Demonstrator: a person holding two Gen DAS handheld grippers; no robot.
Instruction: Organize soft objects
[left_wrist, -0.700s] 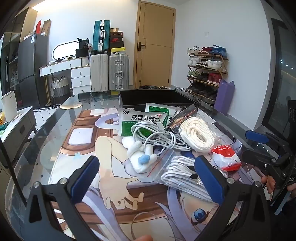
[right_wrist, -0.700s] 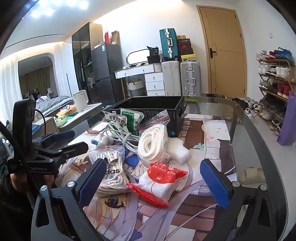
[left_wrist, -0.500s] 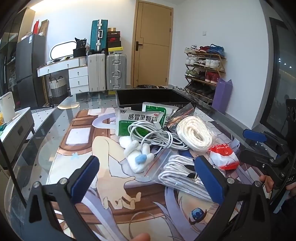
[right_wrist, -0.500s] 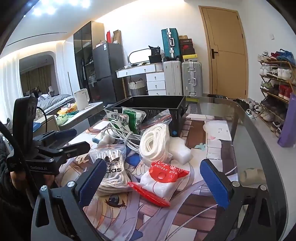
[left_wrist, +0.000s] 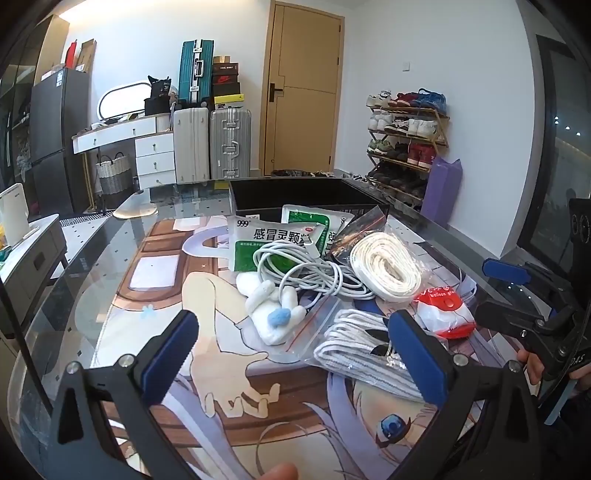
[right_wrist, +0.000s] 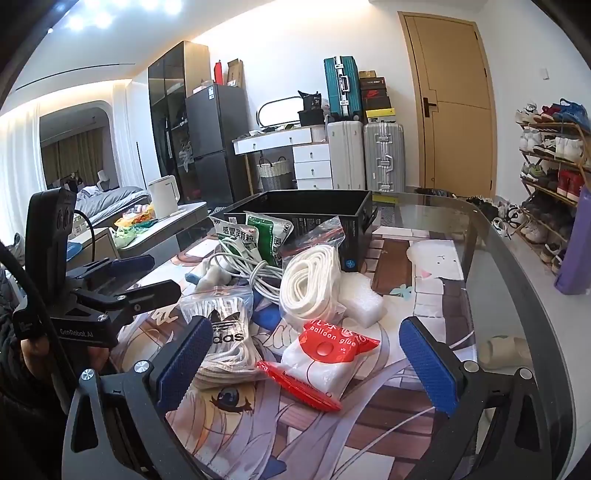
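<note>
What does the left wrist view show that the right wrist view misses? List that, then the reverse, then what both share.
Only the left wrist view: the small white plush with a blue spot, plainly seen, and the right gripper at its right edge.

Only the right wrist view: the white foam block, the left gripper at its left edge, and a bed in the far room.

Both: the black bin, the white cable, the coiled white rope, the red balloon glue pack, both grippers open and empty.

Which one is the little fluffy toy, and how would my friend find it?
Start at the black box on the table, then come nearer past the tangled white cable. The plush toy lies just in front, the only fuzzy white thing with a blue pom-pom.
</note>
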